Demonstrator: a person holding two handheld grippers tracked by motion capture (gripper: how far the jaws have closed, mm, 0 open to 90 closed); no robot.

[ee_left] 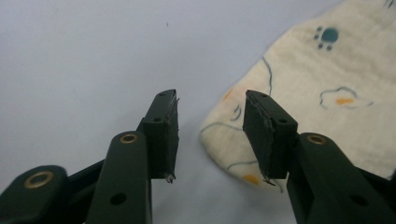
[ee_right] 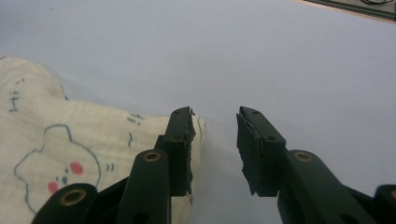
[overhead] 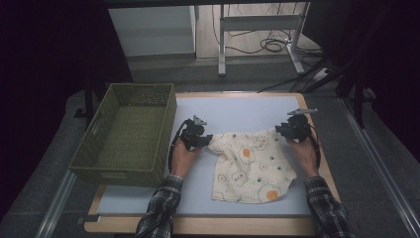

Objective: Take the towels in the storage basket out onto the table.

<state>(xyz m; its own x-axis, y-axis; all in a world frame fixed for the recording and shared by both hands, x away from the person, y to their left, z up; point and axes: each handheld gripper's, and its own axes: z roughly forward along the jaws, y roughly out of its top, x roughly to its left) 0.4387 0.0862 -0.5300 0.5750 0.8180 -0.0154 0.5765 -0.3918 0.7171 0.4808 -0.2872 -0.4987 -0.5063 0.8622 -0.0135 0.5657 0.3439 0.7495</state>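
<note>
One cream cloth (overhead: 252, 166) printed with small cartoon figures lies flat on the pale blue mat (overhead: 237, 111) of the desk (overhead: 317, 225), right of centre. One green woven basket (overhead: 101, 163) stands at the desk's left side, well apart from the cloth.

Two hand-held grippers are present. The left hand-held gripper (overhead: 202, 140) sits at the cloth's upper left corner. In the left gripper view its jaws stand apart, and that corner of the cloth (ee_left: 322, 98) lies on the mat between and beyond them; neither pad presses on it. The left hand-held gripper (ee_left: 210, 133) is therefore open and holding nothing.

The right hand-held gripper (overhead: 289, 133) sits at the cloth's upper right corner. In the right gripper view its jaws are likewise parted, with bare mat in the gap and the cloth (ee_right: 70, 140) edge lying just behind one jaw, not clamped. The right hand-held gripper (ee_right: 215, 147) is open and empty.

Two plaid sleeves enter from the near edge.
</note>
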